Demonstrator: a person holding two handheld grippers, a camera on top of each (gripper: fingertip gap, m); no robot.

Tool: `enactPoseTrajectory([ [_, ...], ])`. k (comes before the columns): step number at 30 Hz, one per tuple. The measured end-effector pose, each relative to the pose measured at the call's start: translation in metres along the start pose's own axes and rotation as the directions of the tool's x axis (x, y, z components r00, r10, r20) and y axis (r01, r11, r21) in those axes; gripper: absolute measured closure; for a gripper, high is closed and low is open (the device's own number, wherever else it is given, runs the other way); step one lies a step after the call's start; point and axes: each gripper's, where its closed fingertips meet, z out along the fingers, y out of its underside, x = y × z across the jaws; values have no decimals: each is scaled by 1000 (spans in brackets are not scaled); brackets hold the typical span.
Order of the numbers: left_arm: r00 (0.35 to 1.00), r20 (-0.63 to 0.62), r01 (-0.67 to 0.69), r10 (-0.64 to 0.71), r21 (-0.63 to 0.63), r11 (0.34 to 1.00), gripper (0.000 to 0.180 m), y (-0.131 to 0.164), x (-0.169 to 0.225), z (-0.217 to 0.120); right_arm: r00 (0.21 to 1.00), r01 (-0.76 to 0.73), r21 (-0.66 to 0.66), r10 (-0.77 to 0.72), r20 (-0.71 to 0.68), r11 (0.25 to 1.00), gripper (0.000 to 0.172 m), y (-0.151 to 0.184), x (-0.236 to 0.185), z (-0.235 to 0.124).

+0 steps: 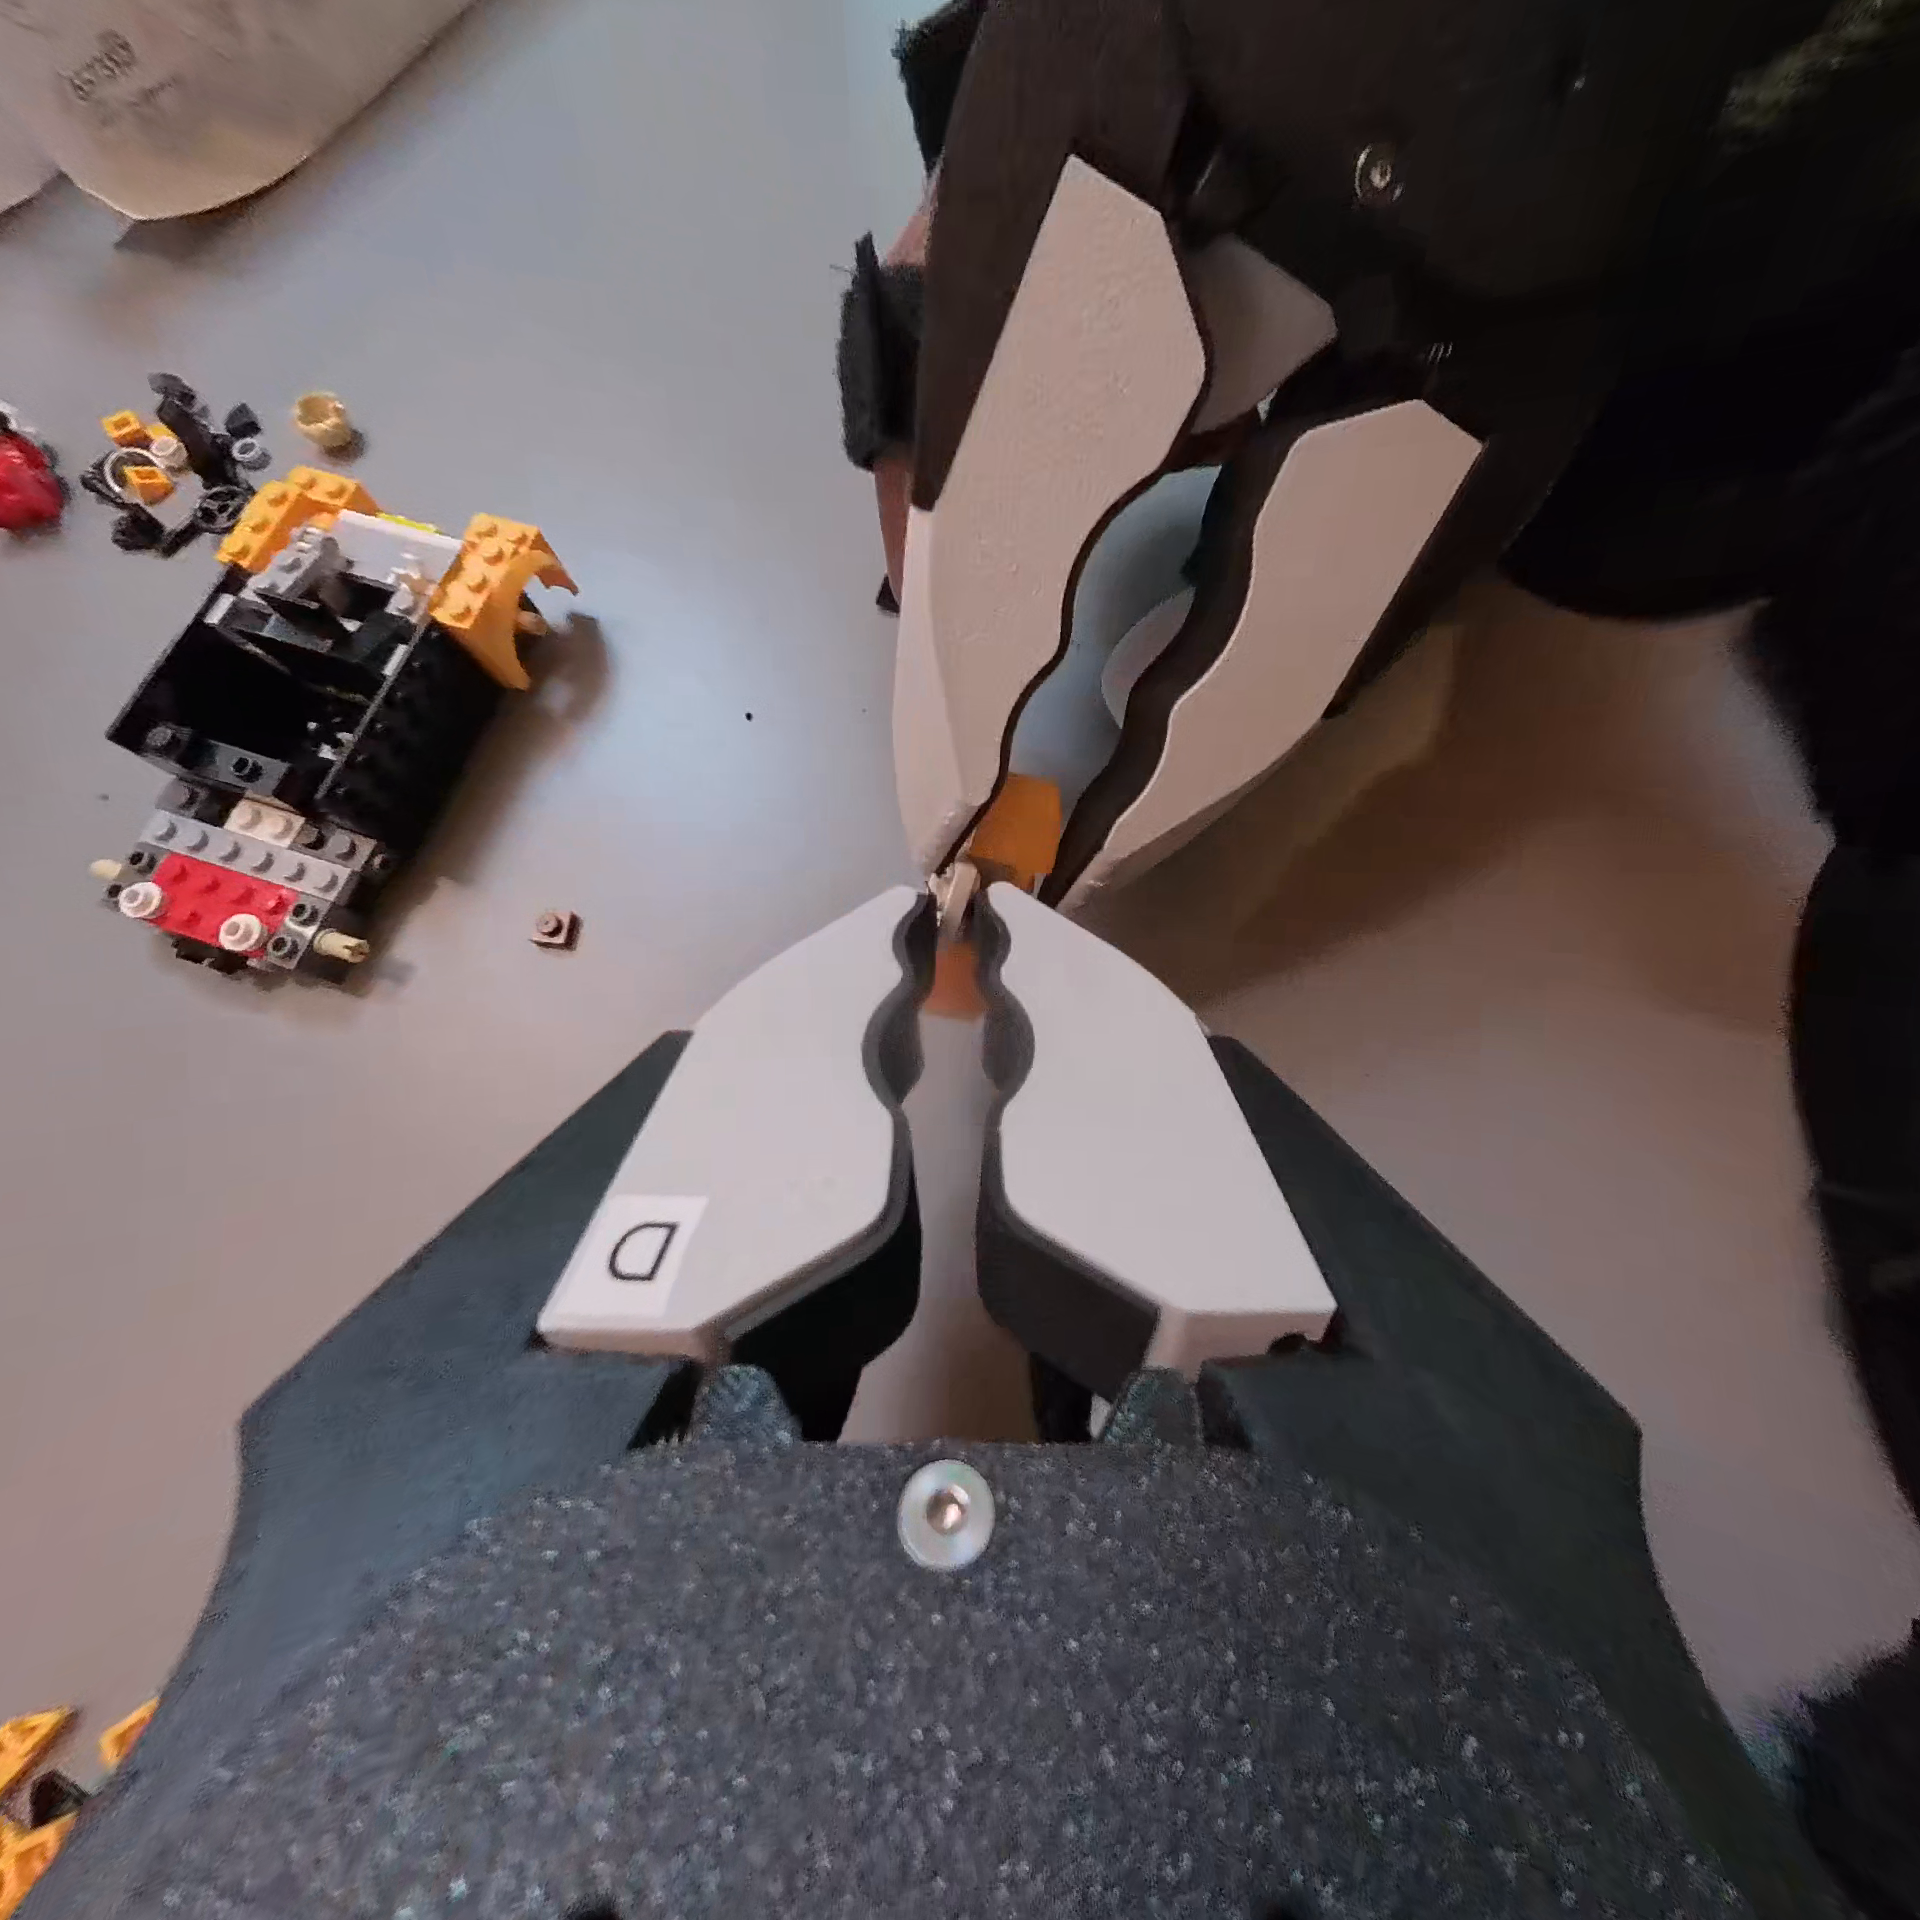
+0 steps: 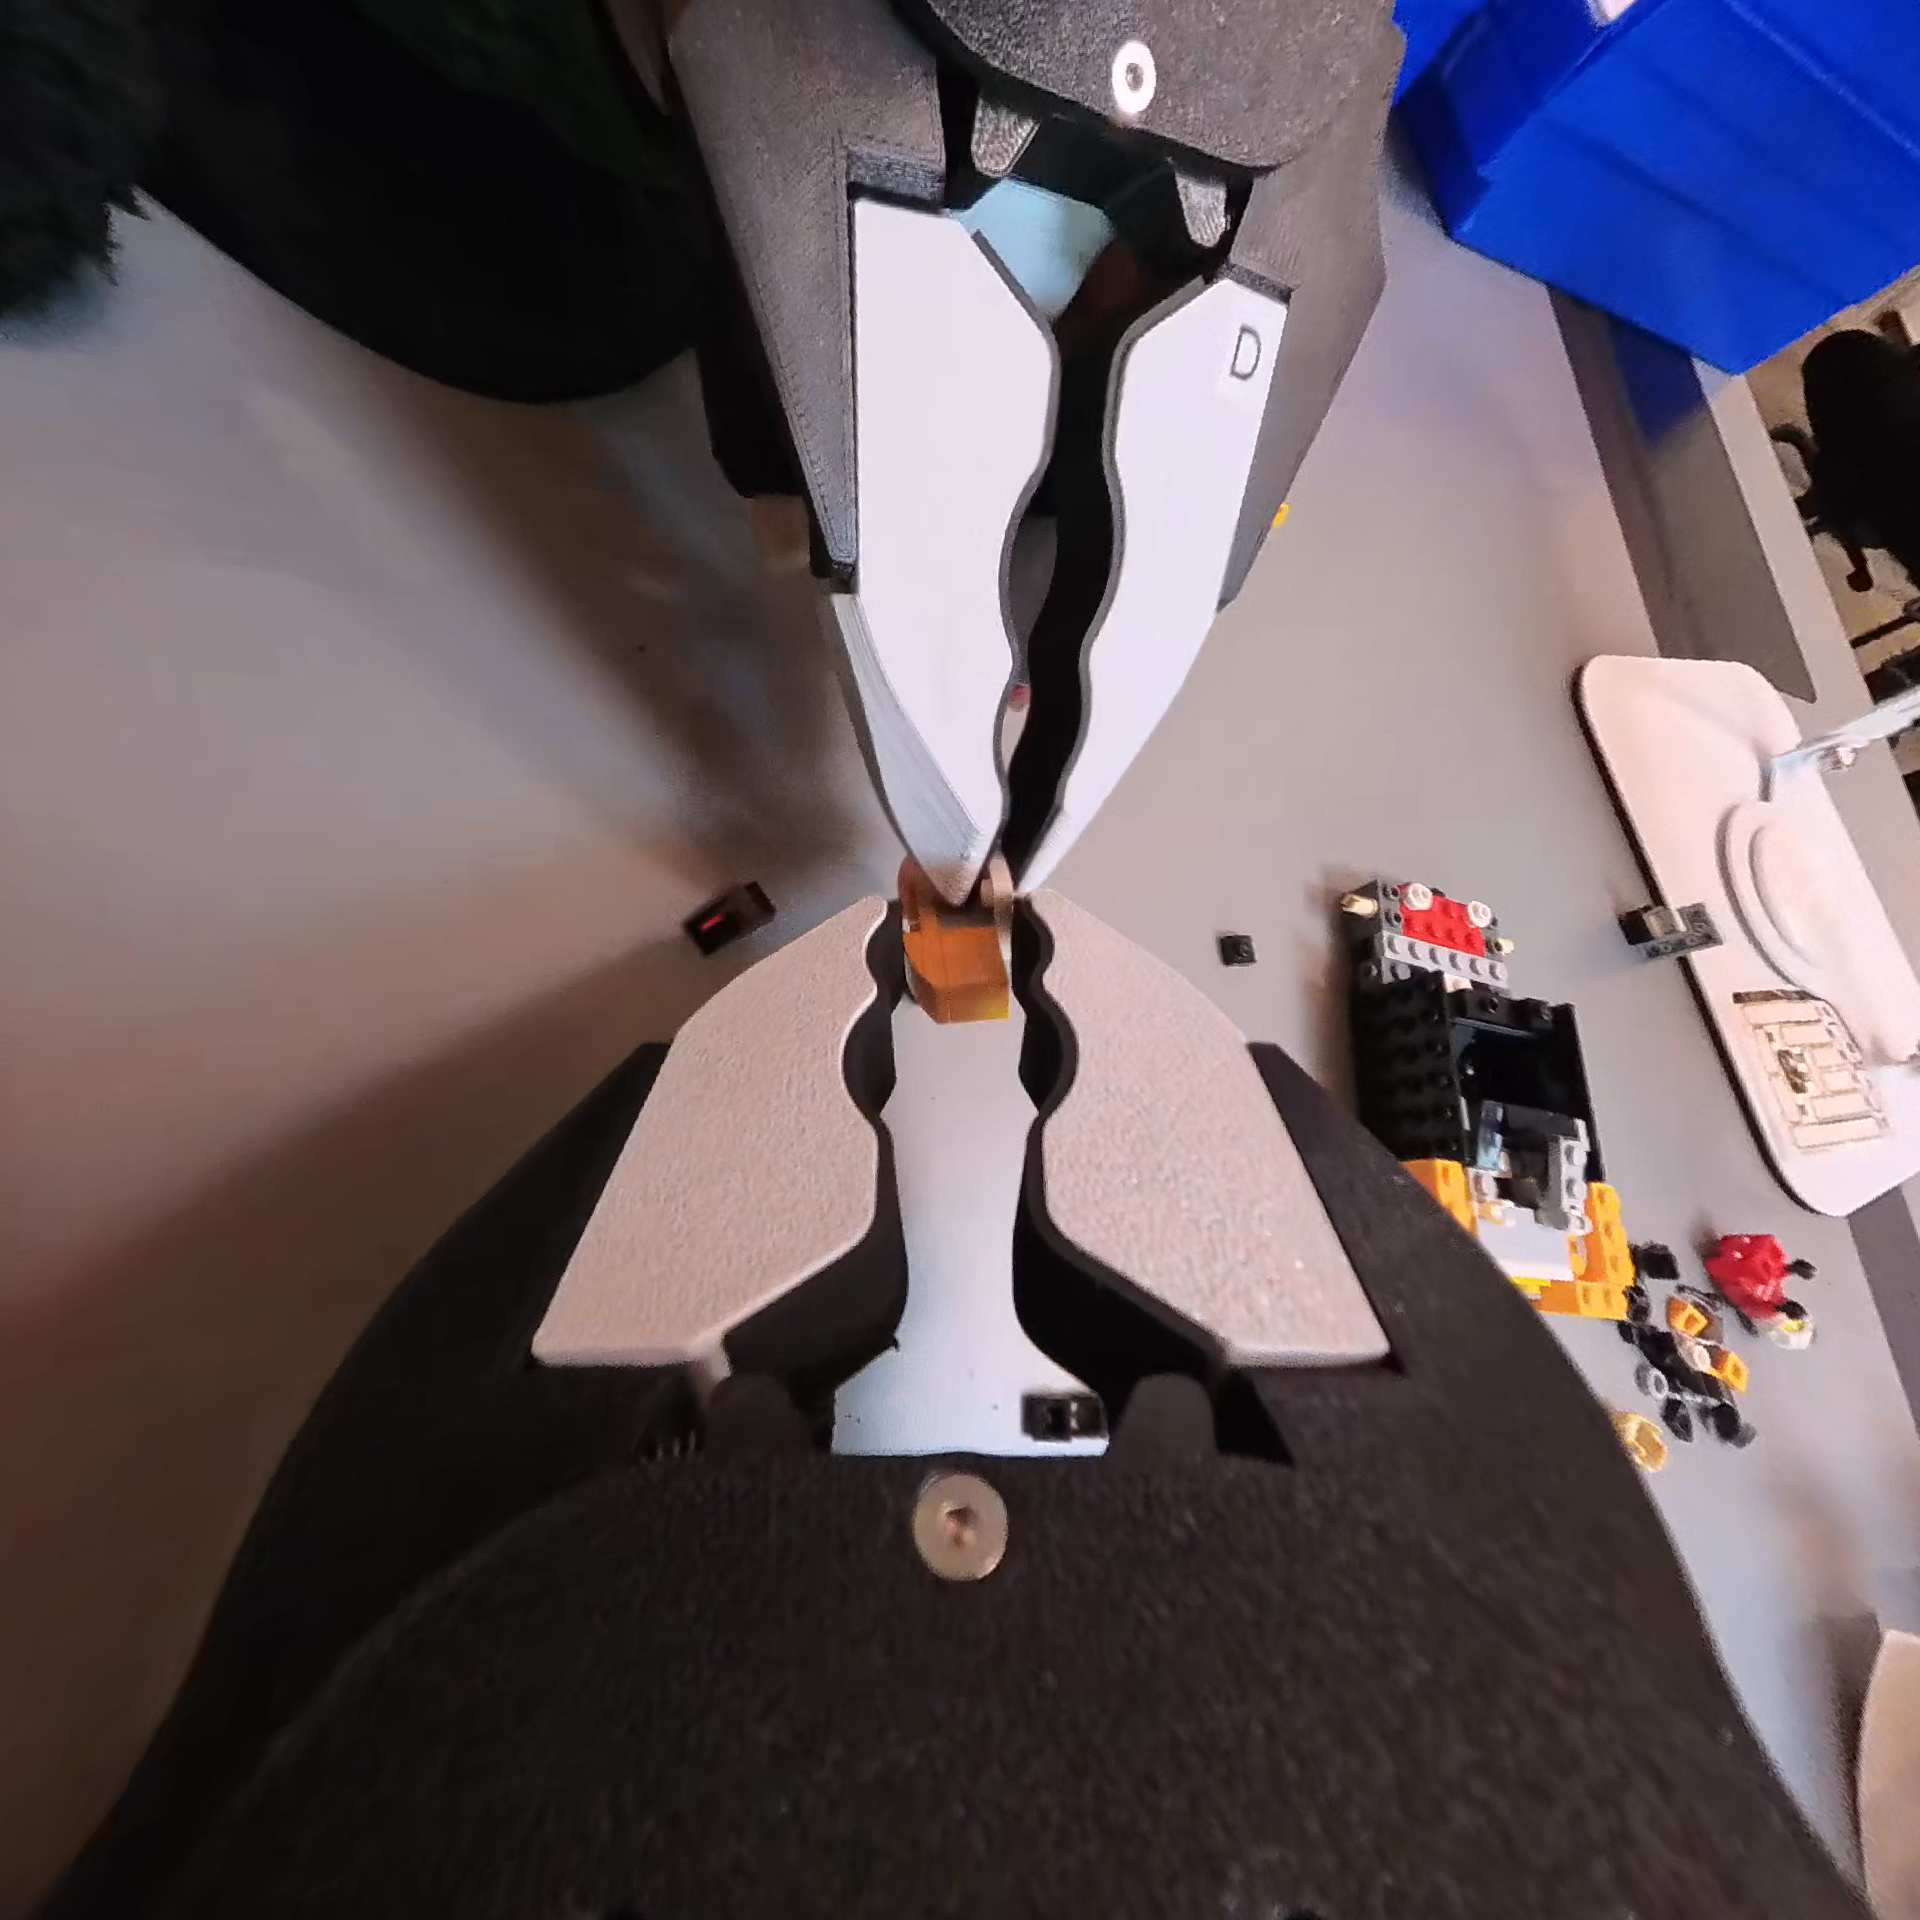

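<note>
The two grippers meet tip to tip above the grey table [image 1: 644,260]. The right gripper [image 2: 956,966] is closed on an orange brick [image 2: 956,971], its pads pressing the brick's two sides. The left gripper [image 1: 954,920] is pinched almost shut on a small pale round piece [image 1: 951,902] that sits at the end of the orange brick. For clean handling here, the two tools are best kept in line, with the brick held square and steady while the small piece is worked along its axis. The left gripper points forward and slightly down; the right comes from the opposite side, angled down. Farther off, a partly built brick vehicle [image 1: 301,717] and loose bricks [image 1: 171,457] lie on the table.
</note>
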Motion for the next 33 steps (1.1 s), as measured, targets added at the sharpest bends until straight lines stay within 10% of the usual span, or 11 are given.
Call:
enactPoseTrajectory([
  [9, 1000, -5, 4, -4, 15, 1000, 176, 1, 2, -7, 1000, 5, 25, -5, 11, 1000, 152, -2, -1, -5],
  [18, 776, -370, 547, -510, -6, 837, 176, 11, -5, -20, 868, 484, -6, -481, -126, 875, 152, -27, -26, 0],
  [33, 792, -285, 580, -540, 73, 812, 176, 14, -23, -21, 1000, 4, -12, -4, 0, 1000, 152, 14, 0, 3],
])
